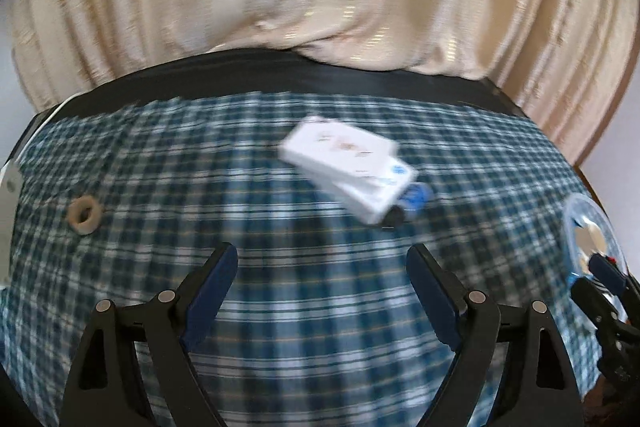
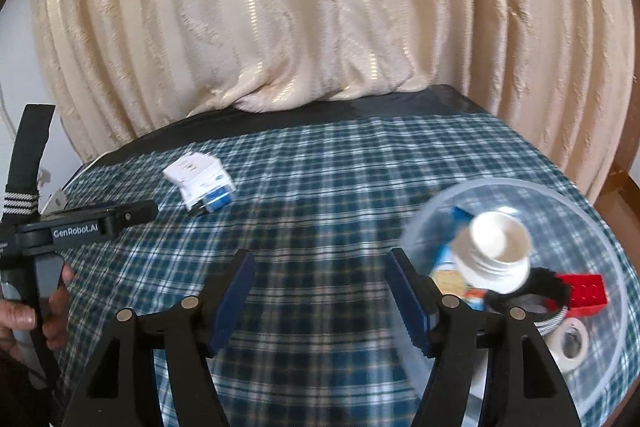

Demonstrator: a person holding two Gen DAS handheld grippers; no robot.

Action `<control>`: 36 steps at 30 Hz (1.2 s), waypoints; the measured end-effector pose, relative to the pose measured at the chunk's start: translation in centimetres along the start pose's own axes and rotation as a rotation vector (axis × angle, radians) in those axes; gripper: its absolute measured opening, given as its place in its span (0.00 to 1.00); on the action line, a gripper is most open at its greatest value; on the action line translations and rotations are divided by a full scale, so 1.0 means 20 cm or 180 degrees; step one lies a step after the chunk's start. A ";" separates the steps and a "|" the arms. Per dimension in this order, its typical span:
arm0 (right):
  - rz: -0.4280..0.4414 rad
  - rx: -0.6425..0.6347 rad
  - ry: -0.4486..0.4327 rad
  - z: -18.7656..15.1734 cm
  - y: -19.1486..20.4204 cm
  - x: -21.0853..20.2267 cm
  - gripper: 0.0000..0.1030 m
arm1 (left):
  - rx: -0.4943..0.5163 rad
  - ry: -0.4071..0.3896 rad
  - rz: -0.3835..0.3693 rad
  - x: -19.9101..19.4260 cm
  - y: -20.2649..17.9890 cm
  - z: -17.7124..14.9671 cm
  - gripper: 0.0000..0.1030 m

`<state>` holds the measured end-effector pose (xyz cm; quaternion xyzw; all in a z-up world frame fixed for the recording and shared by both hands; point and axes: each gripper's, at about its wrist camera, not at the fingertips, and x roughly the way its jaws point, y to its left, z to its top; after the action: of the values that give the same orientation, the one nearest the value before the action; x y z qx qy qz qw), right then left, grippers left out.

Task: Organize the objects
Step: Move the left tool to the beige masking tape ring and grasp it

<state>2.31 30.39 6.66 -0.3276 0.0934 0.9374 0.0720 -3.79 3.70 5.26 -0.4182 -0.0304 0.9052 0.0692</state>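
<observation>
Cream, vertically striped curtains (image 2: 320,27) hang behind a table spread with a blue-and-white checked cloth (image 1: 320,307), a dark strip of tabletop (image 1: 280,75) bare along its far edge. A small stack of white cardboard boxes (image 1: 348,163) lies near the middle of the cloth, with a blue-and-black item (image 1: 412,201) tucked at its near end, too blurred to identify. A tan ring (image 1: 83,215) sits well apart at the left. On the right stands a clear plastic bowl (image 2: 600,227) holding a white bottle (image 2: 496,251), a red toy brick (image 2: 586,293) and a roll of white tape (image 2: 570,345). The left gripper (image 1: 322,263) hovers wide and empty before the boxes; the right gripper (image 2: 322,267) is parted, empty, beside the bowl.
</observation>
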 end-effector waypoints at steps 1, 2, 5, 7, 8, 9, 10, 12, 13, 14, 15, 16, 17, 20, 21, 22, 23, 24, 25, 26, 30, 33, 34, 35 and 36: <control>0.0027 -0.0027 0.0017 0.00 0.02 0.01 0.69 | -0.0051 0.0004 0.0031 0.00 0.05 0.00 0.85; 0.0050 -0.0043 0.0034 0.01 0.04 0.02 0.69 | -0.0110 0.0008 0.0054 0.01 0.09 -0.01 0.85; 0.0134 -0.0079 0.0095 0.01 0.08 0.06 0.69 | -0.0234 0.0009 0.0159 0.02 0.22 -0.01 0.84; 0.0157 -0.0112 0.0126 0.02 0.11 0.08 0.69 | -0.0291 0.0003 0.0238 0.02 0.29 -0.01 0.85; 0.0176 -0.0130 0.0144 0.02 0.13 0.09 0.69 | -0.0321 -0.0001 0.0290 0.02 0.33 -0.01 0.85; 0.0194 -0.0143 0.0161 0.02 0.15 0.10 0.69 | -0.0346 -0.0005 0.0340 0.02 0.37 -0.01 0.84; 0.0214 -0.0156 0.0182 0.02 0.16 0.12 0.69 | -0.0365 -0.0001 0.0382 0.01 0.40 -0.01 0.84; 0.0239 -0.0179 0.0210 0.02 0.18 0.13 0.69 | -0.0404 0.0024 0.0451 0.02 0.46 0.00 0.84; 0.0251 -0.0191 0.0226 0.02 0.19 0.14 0.69 | -0.0435 0.0035 0.0504 0.02 0.50 0.00 0.84; 0.0269 -0.0200 0.0248 0.03 0.20 0.15 0.69 | -0.0458 0.0040 0.0547 0.03 0.53 0.01 0.84; 0.0283 -0.0207 0.0260 0.03 0.21 0.16 0.69 | -0.0480 0.0043 0.0589 0.04 0.55 0.01 0.84; 0.0296 -0.0216 0.0275 0.03 0.22 0.17 0.69 | -0.0517 0.0048 0.0643 0.04 0.60 0.01 0.84; 0.0304 -0.0225 0.0288 0.04 0.23 0.18 0.69 | -0.0550 0.0050 0.0680 0.05 0.63 0.02 0.84; 0.0312 -0.0255 0.0307 0.05 0.25 0.20 0.70 | -0.0675 0.0037 0.0794 0.06 0.73 0.03 0.84; 0.0315 -0.0268 0.0313 0.05 0.25 0.21 0.70 | -0.0707 0.0030 0.0835 0.07 0.75 0.03 0.84; 0.0320 -0.0282 0.0320 0.05 0.26 0.22 0.70 | -0.0755 0.0017 0.0869 0.07 0.79 0.03 0.84; 0.0320 -0.0295 0.0328 0.05 0.27 0.22 0.70 | -0.0795 0.0008 0.0883 0.07 0.82 0.03 0.84; 0.0322 -0.0304 0.0335 0.05 0.27 0.23 0.70 | -0.0820 0.0002 0.0893 0.07 0.83 0.03 0.84; 0.0328 -0.0313 0.0347 0.05 0.28 0.24 0.70 | -0.0858 -0.0008 0.0918 0.08 0.86 0.02 0.84; 0.0340 -0.0325 0.0365 0.06 0.29 0.25 0.70 | -0.0874 -0.0013 0.0934 0.08 0.87 0.02 0.84; 0.0363 -0.0368 0.0398 0.06 0.31 0.28 0.70 | -0.0903 -0.0023 0.1037 0.11 0.93 0.03 0.84; 0.0373 -0.0408 0.0406 0.07 0.33 0.30 0.70 | -0.0938 0.0001 0.1049 0.14 0.96 0.02 0.79; 0.0376 -0.0419 0.0406 0.08 0.34 0.30 0.70 | -0.0945 0.0025 0.1063 0.16 0.97 0.02 0.74; 0.0380 -0.0433 0.0406 0.08 0.35 0.31 0.70 | -0.0952 0.0043 0.1068 0.17 0.98 0.02 0.70; 0.0385 -0.0442 0.0407 0.08 0.35 0.31 0.70 | -0.0960 0.0062 0.1072 0.18 0.99 0.02 0.69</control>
<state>-4.94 24.36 4.93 -0.3847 0.0522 0.9214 -0.0136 -8.38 -15.37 0.68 -0.4317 -0.0944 0.8851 -0.1459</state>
